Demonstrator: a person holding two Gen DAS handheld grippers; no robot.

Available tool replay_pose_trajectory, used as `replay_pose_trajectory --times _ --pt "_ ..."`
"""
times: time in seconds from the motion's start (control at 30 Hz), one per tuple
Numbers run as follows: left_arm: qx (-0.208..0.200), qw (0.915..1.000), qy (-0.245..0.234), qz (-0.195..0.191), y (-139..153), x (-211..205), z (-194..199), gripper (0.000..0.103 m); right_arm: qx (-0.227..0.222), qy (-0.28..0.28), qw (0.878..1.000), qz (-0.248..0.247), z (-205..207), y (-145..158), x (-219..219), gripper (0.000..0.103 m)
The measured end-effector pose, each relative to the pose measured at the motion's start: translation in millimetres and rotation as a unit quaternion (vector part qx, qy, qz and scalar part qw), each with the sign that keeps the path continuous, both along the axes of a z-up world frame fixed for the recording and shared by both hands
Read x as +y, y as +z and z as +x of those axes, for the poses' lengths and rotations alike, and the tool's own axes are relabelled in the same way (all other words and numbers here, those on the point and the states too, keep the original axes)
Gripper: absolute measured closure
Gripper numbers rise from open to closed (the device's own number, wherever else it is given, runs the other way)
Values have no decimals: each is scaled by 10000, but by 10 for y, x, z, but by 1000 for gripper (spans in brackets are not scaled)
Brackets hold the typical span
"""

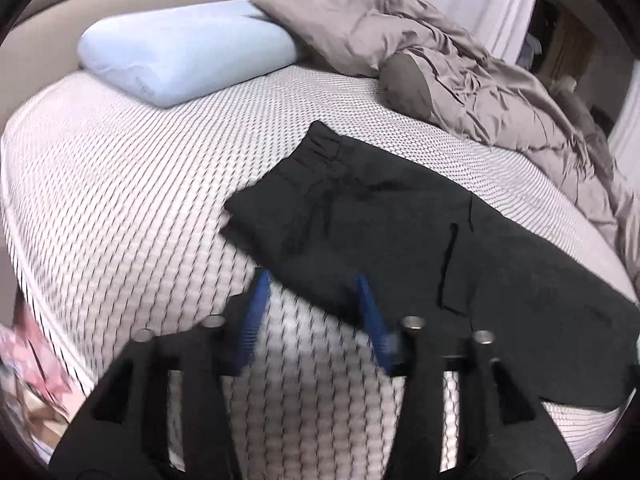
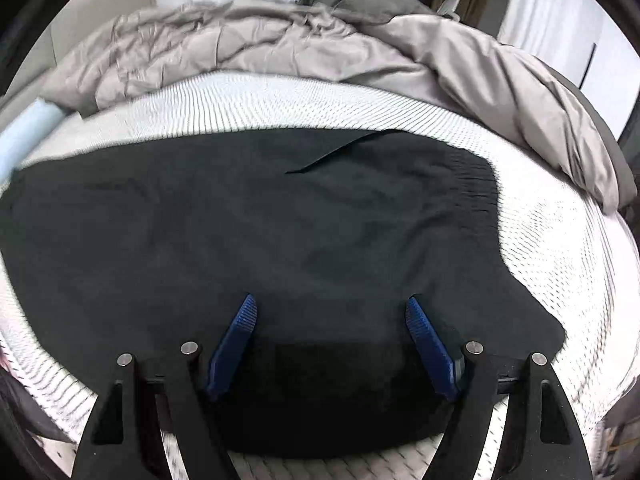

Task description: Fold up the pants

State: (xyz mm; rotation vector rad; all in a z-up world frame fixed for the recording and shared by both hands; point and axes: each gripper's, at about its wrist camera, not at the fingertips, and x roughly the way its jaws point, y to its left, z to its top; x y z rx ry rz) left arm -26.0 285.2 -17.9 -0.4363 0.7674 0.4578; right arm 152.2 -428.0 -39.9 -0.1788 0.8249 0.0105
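Black pants (image 1: 400, 232) lie flat on the patterned white mattress (image 1: 120, 200), their gathered waistband toward the pillows. My left gripper (image 1: 312, 280) hovers at the near left edge of the pants, open, blue pads (image 1: 252, 320) apart with only mattress showing between them. In the right wrist view the same pants (image 2: 240, 232) fill the middle of the bed. My right gripper (image 2: 330, 304) stands open and wide above their near edge, blue fingertips (image 2: 428, 344) clear of the cloth.
A pale blue pillow (image 1: 184, 56) lies at the head of the bed. A crumpled taupe duvet (image 1: 460, 72) is heaped along the far side, the same duvet (image 2: 280, 48) in the right view. Pink patterned fabric (image 1: 36, 360) sits beyond the mattress's left edge. White curtains (image 2: 560, 20) hang behind.
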Motion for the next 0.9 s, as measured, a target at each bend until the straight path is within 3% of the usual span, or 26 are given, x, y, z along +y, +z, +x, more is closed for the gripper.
replay_pose_trajectory --times 0.03,0.13,0.3,0.37,0.47,0.57,0.6,0.7,0.77,0.83,0.9 --pt "-42 9999 20 -121 -7 37 1 53 -75 -45 9999 141 -57 39 -84 24" --pt "-269 9944 -15 -1026 -152 181 -77 53 -291 -379 9957 794 -262 129 -434 24" --pt "-582 9790 128 -1950 -351 409 70 54 -679 -1268 9722 1848 -605 176 -1150 24" --pt "-701 9691 121 -2363 -433 467 215 79 -841 -1775 9515 2369 -716 159 -1456 24" --pt "-642 9659 396 -2477 -526 503 404 96 -651 -2036 9200 3286 -710 -3 -1749 24" --pt "-734 9712 469 -2220 -438 459 451 99 -495 -1785 8866 4239 -551 -173 -1808 27" --pt "-775 9736 443 -2102 -394 453 476 99 -482 -1694 8828 4354 -485 -193 -1783 27" --pt "-647 9801 497 -1807 -378 458 513 99 -502 -1843 8971 3984 -219 -232 -1668 40" --pt "-532 9826 502 -1708 -392 453 535 99 -565 -2007 9062 3679 -117 -239 -1606 70" --pt "-516 9840 489 -1635 -381 448 540 99 -705 -1858 9129 3566 -164 -122 -1530 84" --pt "-483 9852 480 -1574 -372 443 516 99 -1013 -1542 9293 3198 -310 95 -1418 85"
